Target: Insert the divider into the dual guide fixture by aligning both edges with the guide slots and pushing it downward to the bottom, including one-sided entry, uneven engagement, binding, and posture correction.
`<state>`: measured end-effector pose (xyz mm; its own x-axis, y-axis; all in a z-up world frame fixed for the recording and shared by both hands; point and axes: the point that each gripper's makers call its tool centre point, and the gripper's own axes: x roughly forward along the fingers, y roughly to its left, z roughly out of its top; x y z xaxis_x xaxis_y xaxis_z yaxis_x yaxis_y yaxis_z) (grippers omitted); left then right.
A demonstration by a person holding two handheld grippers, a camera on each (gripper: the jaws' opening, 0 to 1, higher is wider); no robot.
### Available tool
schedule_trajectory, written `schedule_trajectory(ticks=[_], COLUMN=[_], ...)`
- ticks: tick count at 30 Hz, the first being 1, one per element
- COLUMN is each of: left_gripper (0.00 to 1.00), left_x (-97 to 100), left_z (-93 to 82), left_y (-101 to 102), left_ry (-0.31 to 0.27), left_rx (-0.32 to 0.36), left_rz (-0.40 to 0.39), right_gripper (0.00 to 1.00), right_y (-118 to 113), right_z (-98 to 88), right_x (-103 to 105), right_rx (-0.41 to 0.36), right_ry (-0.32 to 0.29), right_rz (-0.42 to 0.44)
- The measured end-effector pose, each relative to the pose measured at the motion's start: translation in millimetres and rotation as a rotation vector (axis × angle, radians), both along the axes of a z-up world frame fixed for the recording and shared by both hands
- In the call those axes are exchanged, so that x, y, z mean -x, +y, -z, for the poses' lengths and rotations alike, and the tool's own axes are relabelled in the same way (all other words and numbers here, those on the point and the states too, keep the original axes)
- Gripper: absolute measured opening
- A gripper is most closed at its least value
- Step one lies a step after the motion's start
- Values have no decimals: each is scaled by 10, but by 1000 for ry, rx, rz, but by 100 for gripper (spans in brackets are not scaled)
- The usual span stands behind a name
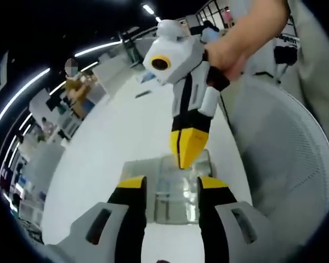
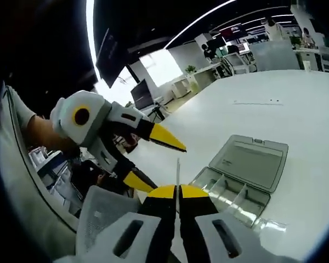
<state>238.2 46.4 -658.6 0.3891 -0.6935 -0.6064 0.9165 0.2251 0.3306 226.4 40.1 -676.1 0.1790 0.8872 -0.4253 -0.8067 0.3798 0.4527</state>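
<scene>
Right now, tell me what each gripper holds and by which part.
The right gripper is shut on the thin clear divider, pinching its lower edge. The left gripper is open above the clear compartment box, holding nothing.

A white table (image 2: 274, 109) spans the frame's right half; a clear compartment box (image 2: 238, 175) lies open on it, lower right.

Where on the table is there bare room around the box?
Bare white table lies beyond the open lid of the clear box. It is crowded over the box, where the right gripper and left gripper converge.
</scene>
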Motion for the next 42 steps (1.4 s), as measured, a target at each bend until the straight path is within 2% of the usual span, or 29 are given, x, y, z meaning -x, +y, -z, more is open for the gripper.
schedule_trajectory(ticks=[4,6,9,12,18,23,30,42], left_gripper=[29,26,19,18,17,11,8,4], left_x=[2,1,36,103,141,121,126,170], left_z=[-30,-8,-14,5,15,11,-1,46], left_y=[3,19,-5,-43,-94,-91,-89,-128], left_ry=[52,74,111,164,199,227,264,328], left_rx=[23,2,8,9,1,-5,-9,-52], left_rz=[9,20,41,70,101,109,122,160], right_gripper=[0,0,0,0,0,0,0,0], right_y=[-2,7,9,0,-31,-40,-30,-48], right_z=[7,-4,1,6,22,24,-1,-23], right_x=[23,52,72,72,95,105,122,166], right_rx=[13,15,33,47,70,82,80,78], right_ry=[-18,-31,-63,-92,-128,-164,-196,-264], right_rz=[-29,-56,-87,-114,-155,-190,-228,-288])
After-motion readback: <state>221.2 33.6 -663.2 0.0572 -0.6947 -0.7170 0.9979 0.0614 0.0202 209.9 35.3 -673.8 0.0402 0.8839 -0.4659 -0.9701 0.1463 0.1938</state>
